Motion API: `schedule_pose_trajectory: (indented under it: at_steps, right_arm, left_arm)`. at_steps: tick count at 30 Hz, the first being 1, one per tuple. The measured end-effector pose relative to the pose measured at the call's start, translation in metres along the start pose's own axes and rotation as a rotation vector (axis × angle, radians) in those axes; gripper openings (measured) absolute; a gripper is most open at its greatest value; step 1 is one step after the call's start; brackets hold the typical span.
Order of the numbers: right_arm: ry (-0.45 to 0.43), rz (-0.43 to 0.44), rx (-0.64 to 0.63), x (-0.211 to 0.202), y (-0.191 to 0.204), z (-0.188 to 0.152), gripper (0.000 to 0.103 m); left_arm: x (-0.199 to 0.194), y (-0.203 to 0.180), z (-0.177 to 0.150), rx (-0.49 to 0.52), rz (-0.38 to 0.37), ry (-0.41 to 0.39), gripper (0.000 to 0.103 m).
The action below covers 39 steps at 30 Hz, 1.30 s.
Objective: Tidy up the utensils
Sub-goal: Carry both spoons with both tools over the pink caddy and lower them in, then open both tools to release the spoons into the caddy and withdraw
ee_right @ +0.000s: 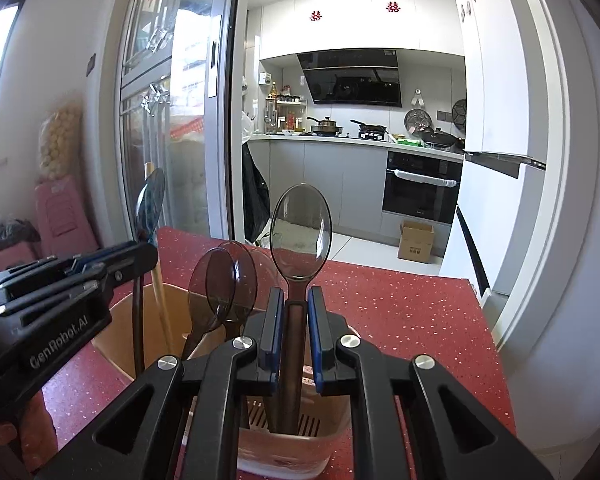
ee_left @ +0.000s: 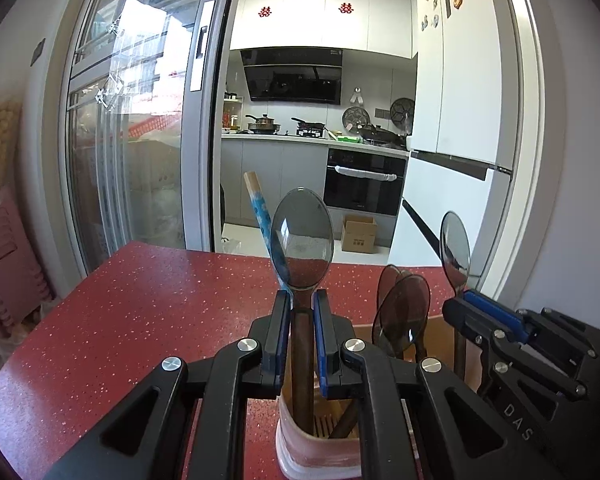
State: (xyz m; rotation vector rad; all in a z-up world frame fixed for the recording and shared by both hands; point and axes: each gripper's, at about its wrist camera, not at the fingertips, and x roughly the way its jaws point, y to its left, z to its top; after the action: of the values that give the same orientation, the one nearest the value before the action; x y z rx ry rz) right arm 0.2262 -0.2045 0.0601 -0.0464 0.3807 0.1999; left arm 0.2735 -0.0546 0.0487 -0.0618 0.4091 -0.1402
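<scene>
Red speckled tabletop (ee_left: pixel 140 320) fills my left wrist view, where my left gripper (ee_left: pixel 302 304) stands over the utensil holder (ee_left: pixel 320 452), its pads flanking the neck of a smoky spoon (ee_left: pixel 302 236), whether touching I cannot tell; two more spoons (ee_left: pixel 400 308) lean just right of it. From my right wrist view, my right gripper (ee_right: pixel 294 300) brackets another smoky spoon (ee_right: pixel 300 232) over that holder (ee_right: pixel 284 448), contact also unclear. If either handle catches the rim or the slotted insert, the light holder could tip.
</scene>
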Motion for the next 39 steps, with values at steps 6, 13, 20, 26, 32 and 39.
schedule_pose_trajectory:
  at_steps: [6,13,20,26,32,39]
  right_arm:
    - [-0.003,0.004,-0.022,-0.002,0.003,0.002,0.013]
    - [0.032,0.007,-0.03,0.013,0.0,0.002,0.013]
    - [0.078,0.043,0.04,0.006,-0.016,0.003,0.023]
    - [0.059,0.06,0.094,-0.011,-0.024,0.007,0.029]
    - [0.064,0.071,0.152,-0.026,-0.034,0.006,0.032]
    - [0.072,0.068,0.183,-0.037,-0.041,-0.002,0.033]
  left_arm:
    - [-0.002,0.0,-0.005,0.012,0.014,0.02,0.041]
    - [-0.003,0.0,-0.004,0.019,0.016,0.037,0.041]
    - [-0.001,-0.001,-0.002,0.019,0.019,0.058,0.041]
    - [-0.001,-0.006,0.001,0.052,0.035,0.065,0.041]
    - [-0.002,-0.012,0.0,0.097,0.037,0.071,0.041]
    - [-0.013,-0.019,0.001,0.136,0.077,0.031,0.103]
